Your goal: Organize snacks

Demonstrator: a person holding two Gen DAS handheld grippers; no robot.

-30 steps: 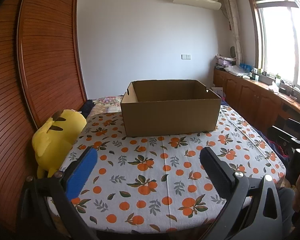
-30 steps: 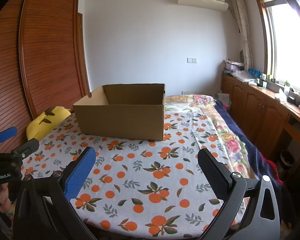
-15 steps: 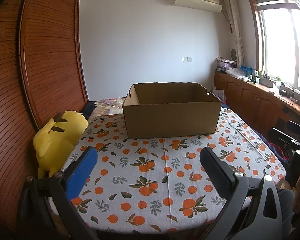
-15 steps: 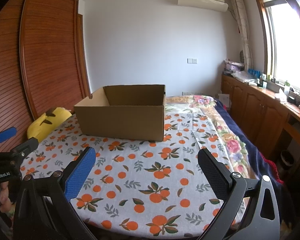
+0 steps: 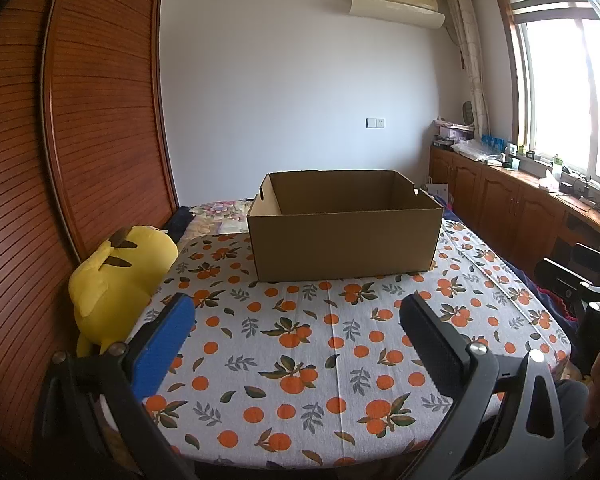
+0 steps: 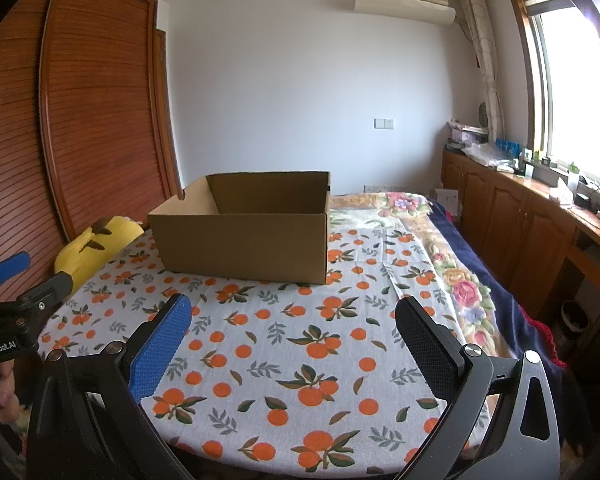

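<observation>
Home bedroom: bed (image 6: 452, 240) with floral blanket at centre right; slatted wooden wardrobe (image 5: 80, 140) on left; air conditioner (image 5: 396, 0) upper right; curtained window (image 5: 560, 92) at right edge over wooden cabinets (image 5: 500, 200); yellow plush toy (image 5: 116, 280) lower left

You can see a yellow plush toy (image 5: 116, 280) lying at the left edge of the orange-printed white tablecloth (image 5: 320, 344), a brown slatted wooden wardrobe (image 5: 96, 128) behind it, and a white air conditioner (image 5: 396, 0) high on the wall.

An open brown cardboard box (image 5: 344, 240) stands upright on the orange-print tablecloth (image 5: 300, 344).
</observation>
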